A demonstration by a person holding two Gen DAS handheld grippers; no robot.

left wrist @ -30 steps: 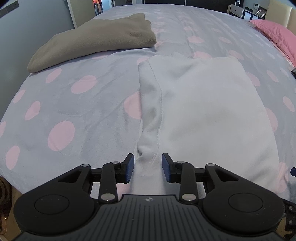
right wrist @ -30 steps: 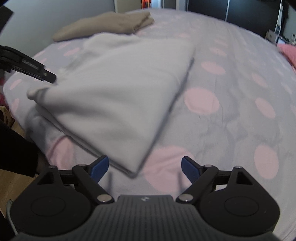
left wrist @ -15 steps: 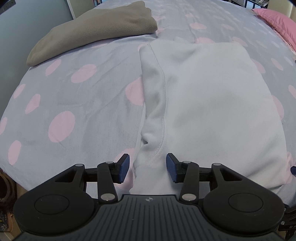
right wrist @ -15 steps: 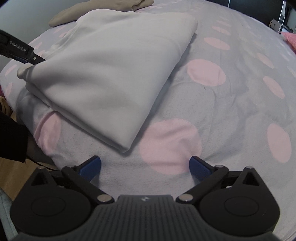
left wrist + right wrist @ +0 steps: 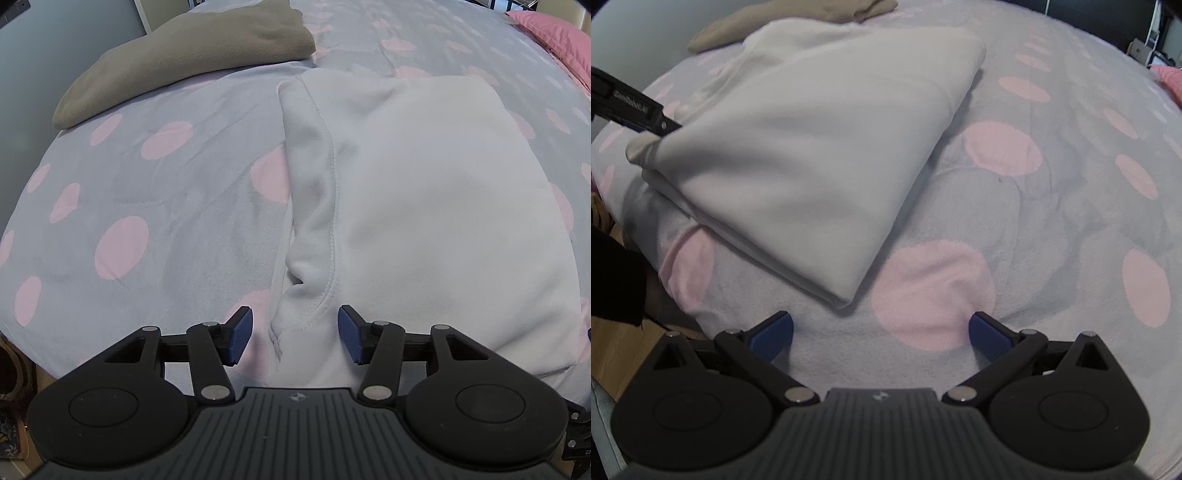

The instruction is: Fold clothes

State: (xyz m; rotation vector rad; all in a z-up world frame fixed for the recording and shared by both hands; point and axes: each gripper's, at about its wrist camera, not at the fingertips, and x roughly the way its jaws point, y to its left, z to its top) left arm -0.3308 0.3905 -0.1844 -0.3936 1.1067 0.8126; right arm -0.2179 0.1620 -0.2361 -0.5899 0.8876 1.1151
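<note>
Folded white garment (image 5: 424, 192) lying flat on the bed (image 5: 166, 206), on a grey cover with pink dots. Soft, thick cloth, folded to a neat rectangle, several layers visible at the near corner in the right wrist view (image 5: 812, 155). A stitched seam running along the left edge, with a small loose fold at about 6 o'clock in the left wrist view. Surface smooth, almost no wrinkles.

Left tongs (image 5: 295, 336) half spread and opening, the near left edge of the garment lying between the blue pads, pads not pressing on it. Right tongs (image 5: 881, 332) spread wide over the bare cover, just beside the near corner of the garment, nothing between them.

Beige folded cloth (image 5: 192, 55) at 11 o'clock, well apart from the white one. Pink pillow (image 5: 554, 40) at 1 o'clock.
</note>
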